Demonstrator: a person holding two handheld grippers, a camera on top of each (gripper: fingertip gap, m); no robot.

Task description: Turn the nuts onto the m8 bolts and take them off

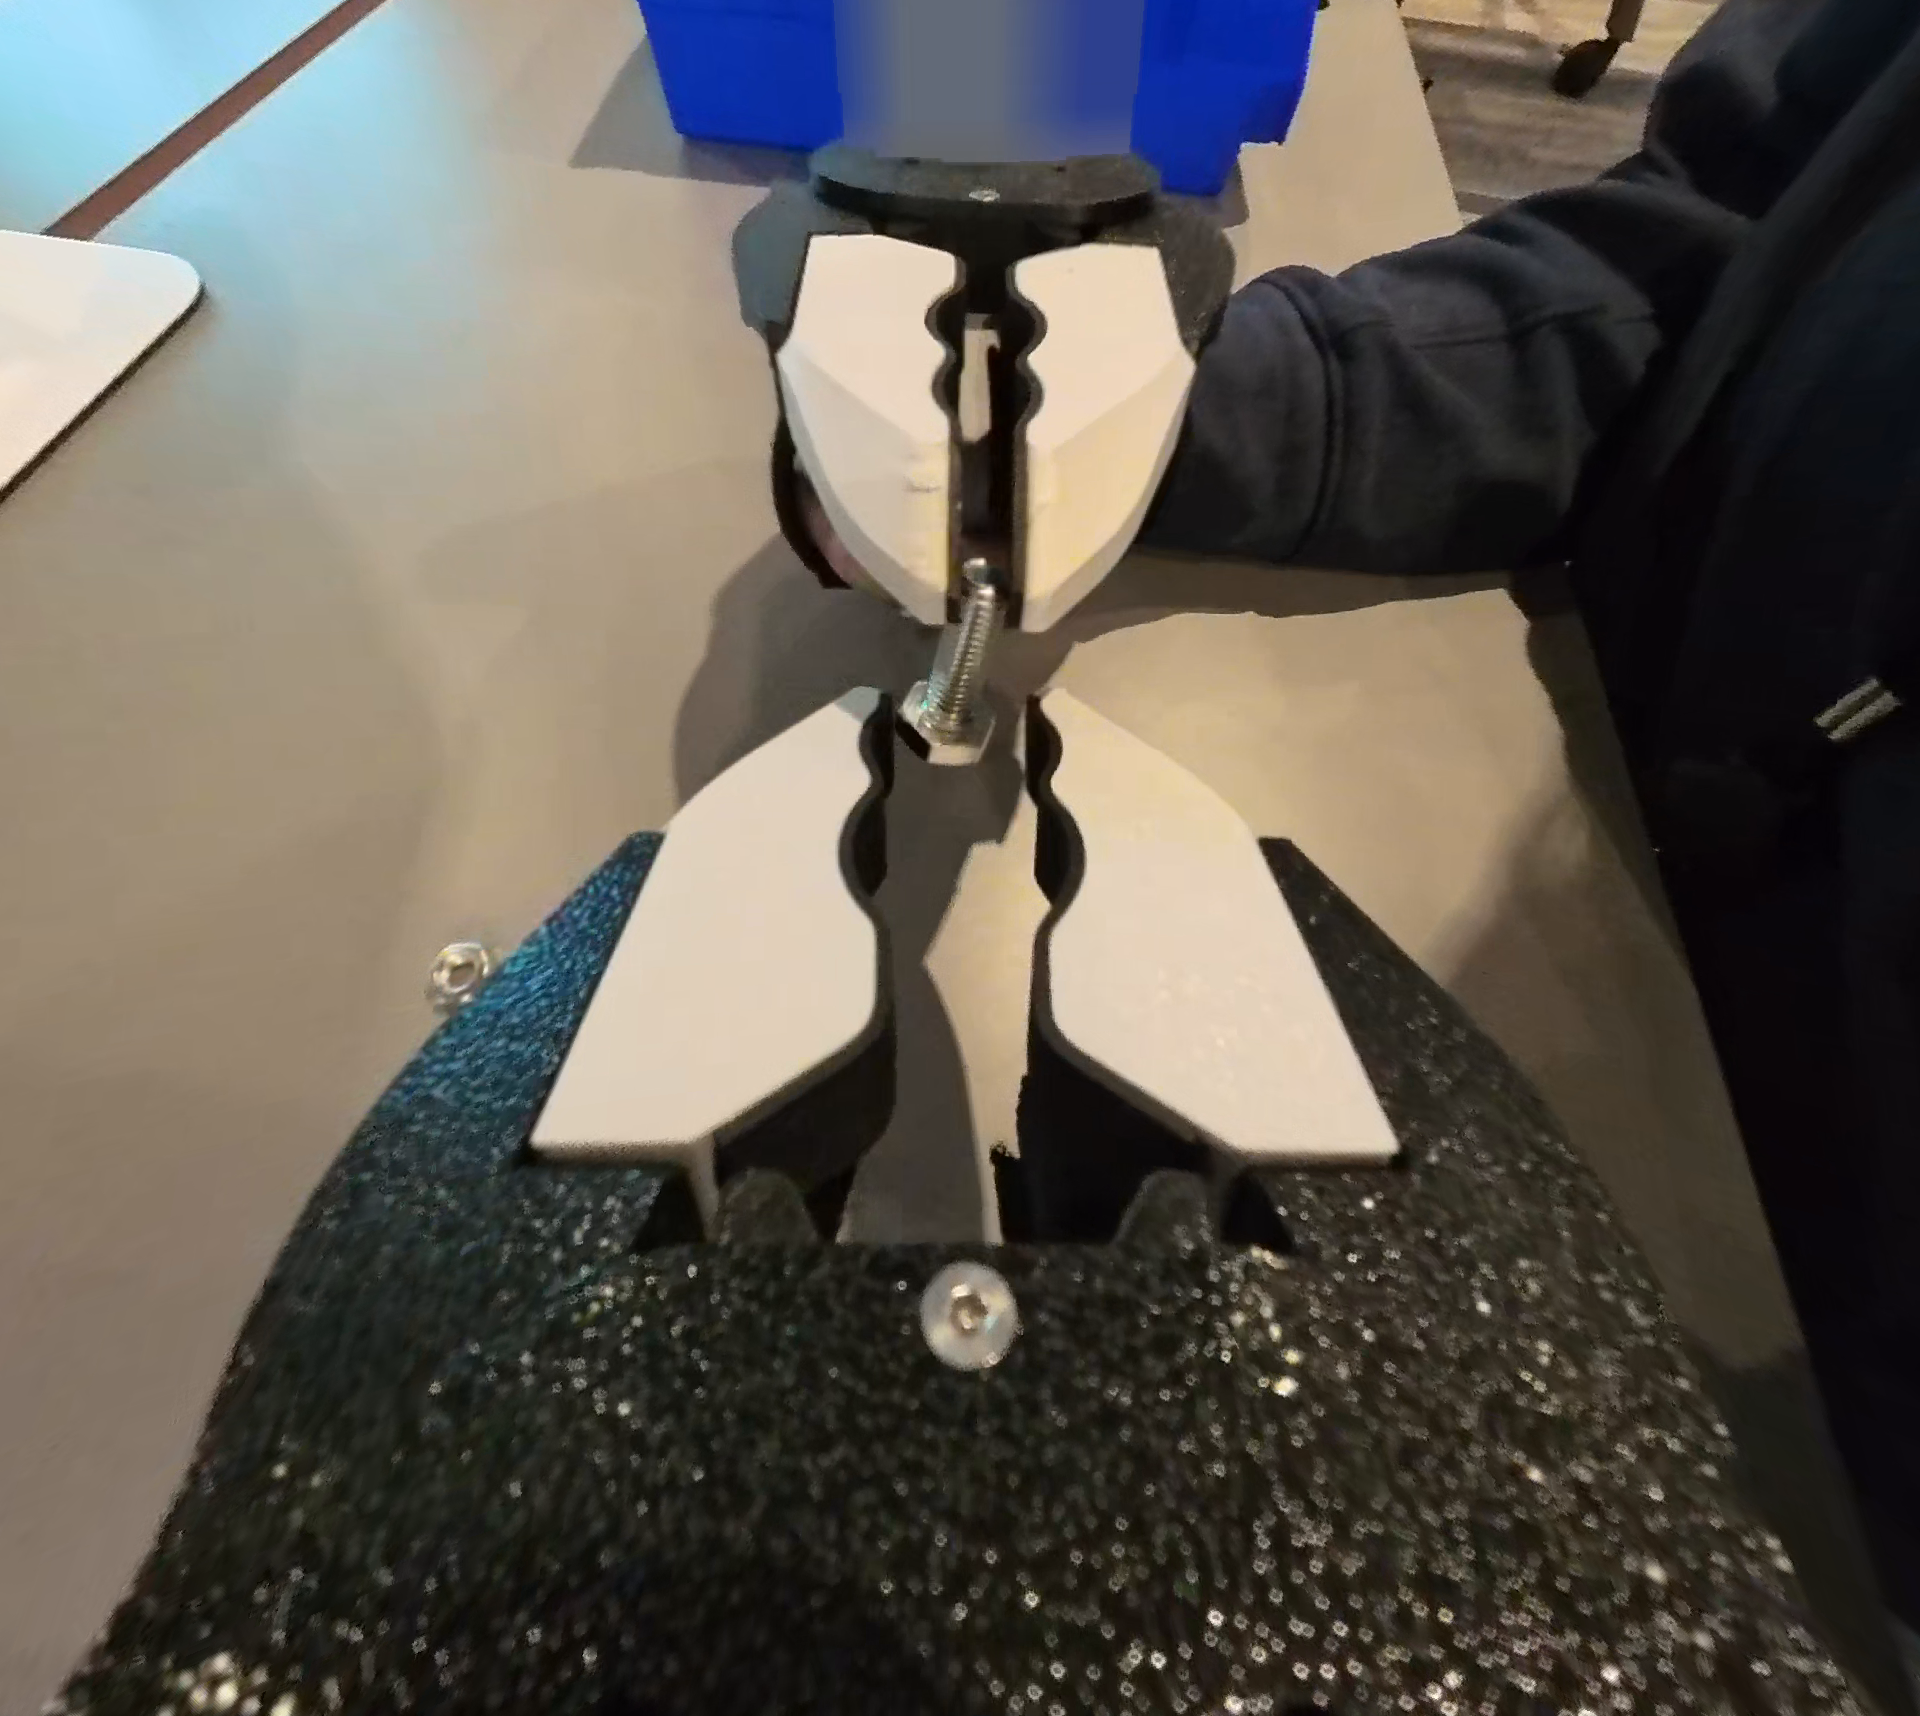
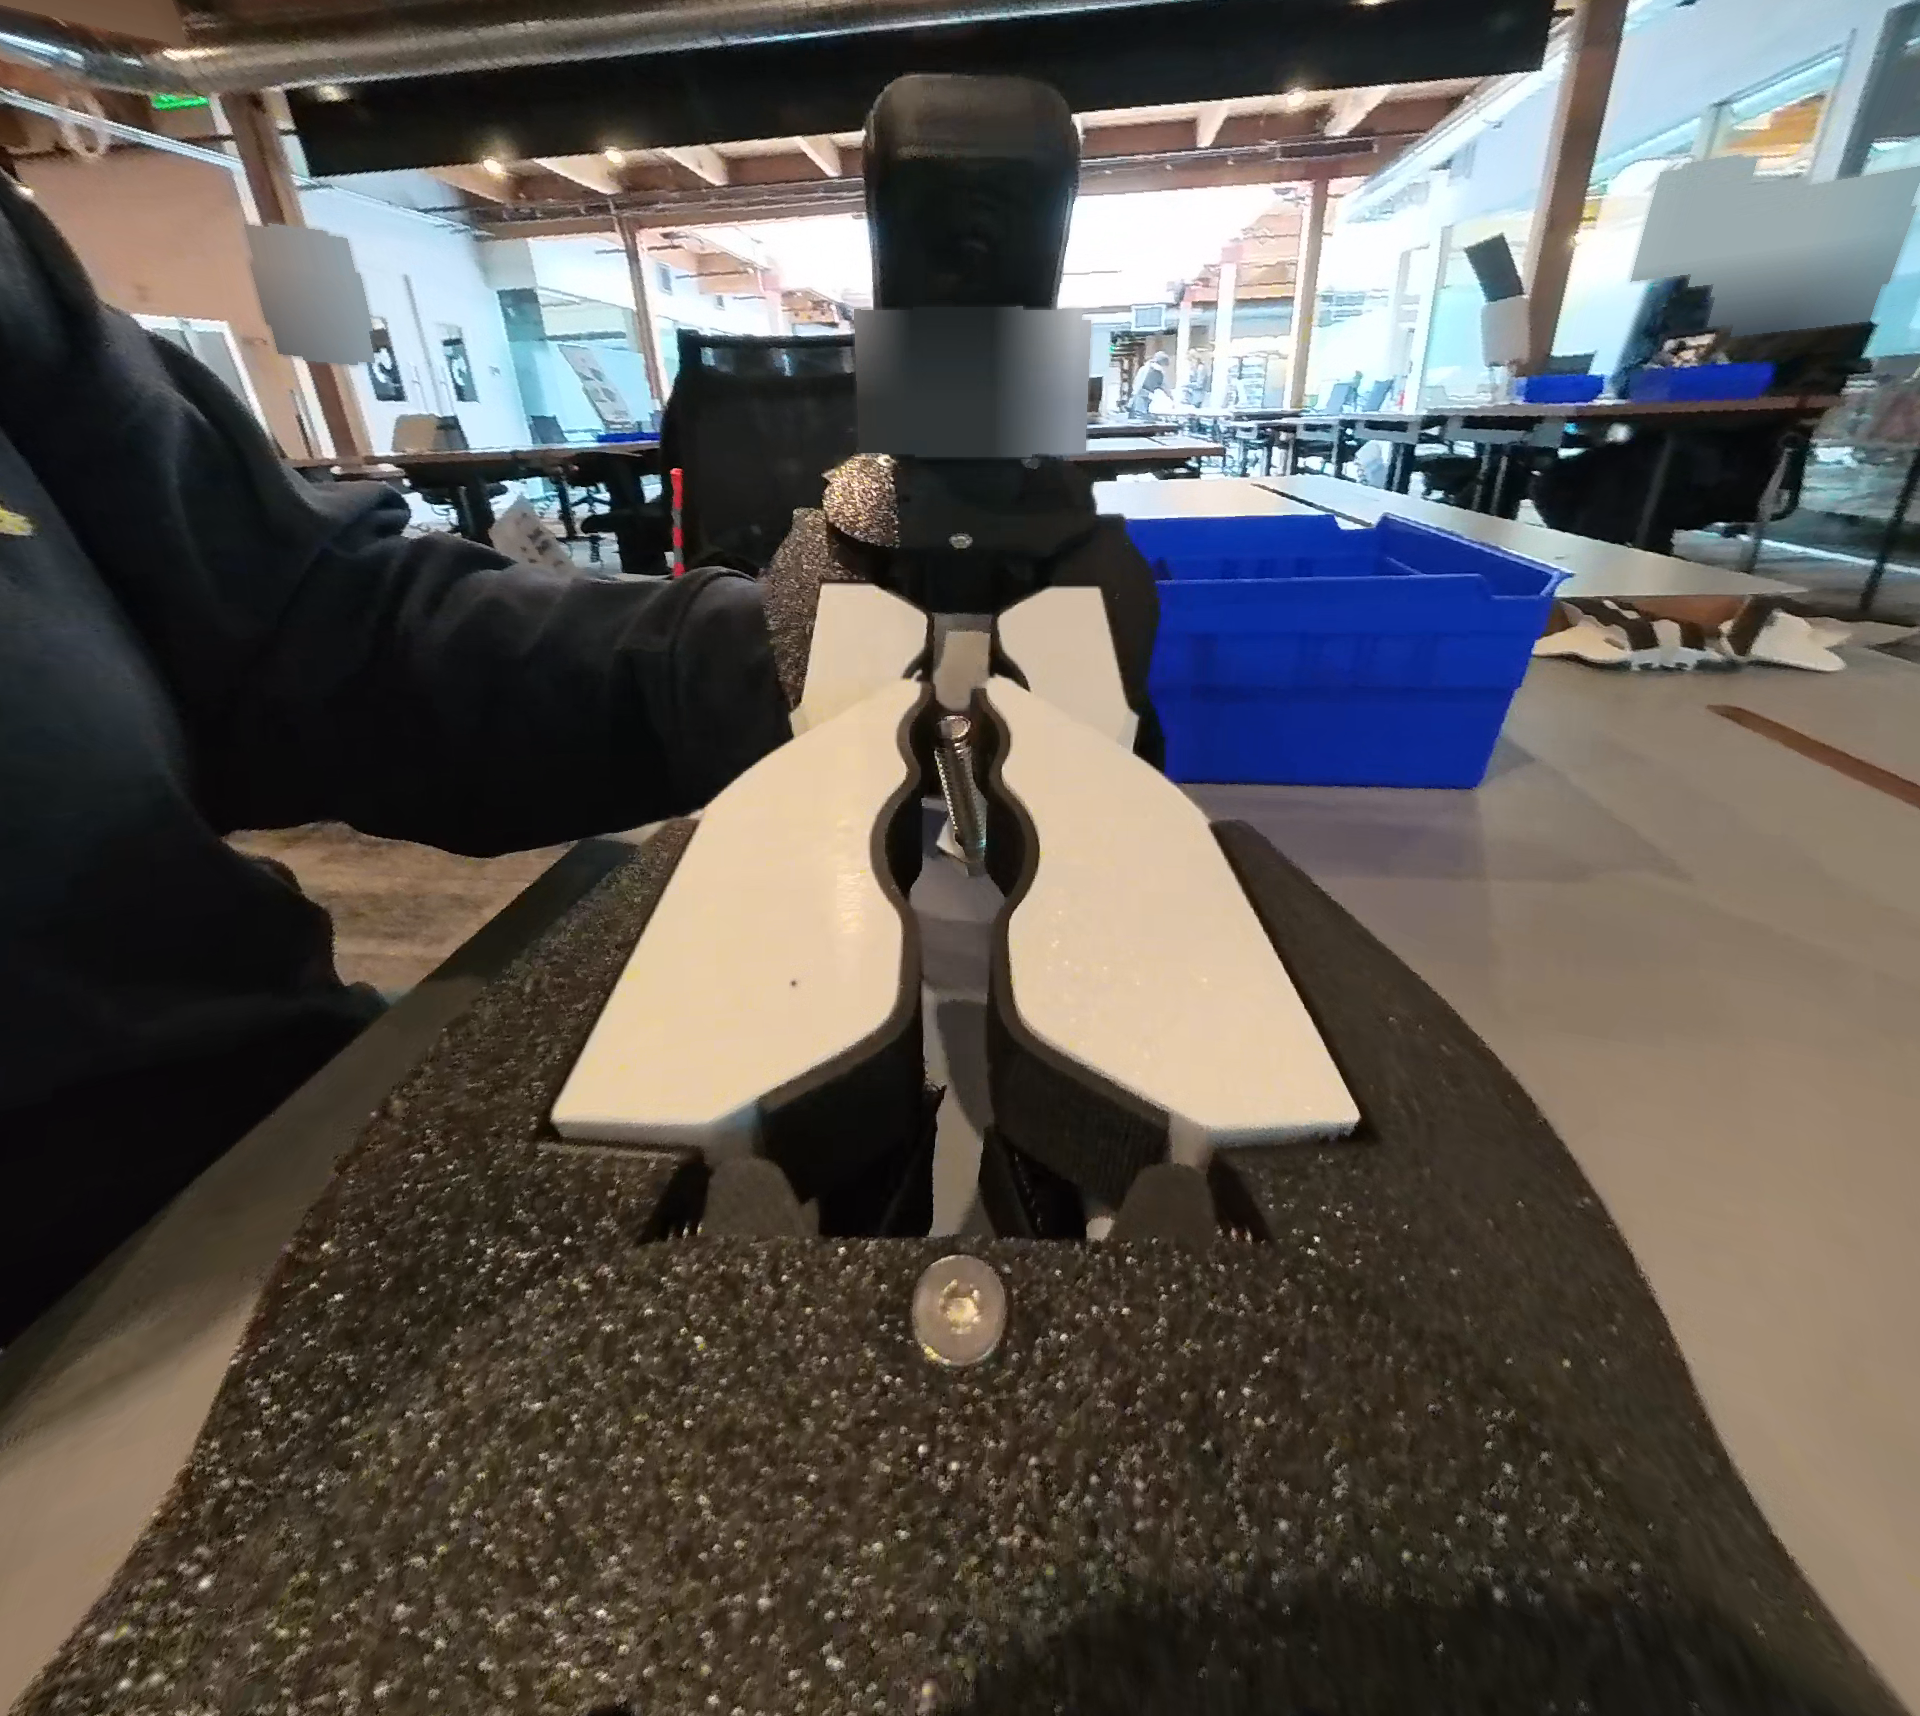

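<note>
**A:** Starting nearest the left wrist camera: the left gripper (image 1: 951, 716) has its white fingers (image 1: 727, 960) spread a moderate way, gripping nothing. The nut (image 1: 940, 724) hangs in that gap right at the tips, nearer the left-hand finger, and I can't tell if it touches it. It's threaded on the near end of the bolt (image 1: 964, 650).

**B:** And the bolt runs away from those tips?

**A:** Yep, tilted up and away into the right gripper (image 1: 982, 586), which faces the left one head on. Its fingers are pinched on the far end of the bolt, just a thin slot between them.

**B:** Same from the right wrist camera?

**A:** Pretty much. The right gripper (image 2: 958, 710) squeezes the bolt (image 2: 954, 783) between its tips, the threaded shank lying in the slot back toward the camera. The left gripper (image 2: 961, 638) is just past those tips, mostly hidden. Past both sits a blue bin (image 2: 1340, 669) on the grey table (image 2: 1610, 991). One loose nut (image 1: 457, 970) lies on the table beside the left gripper's body.
</note>
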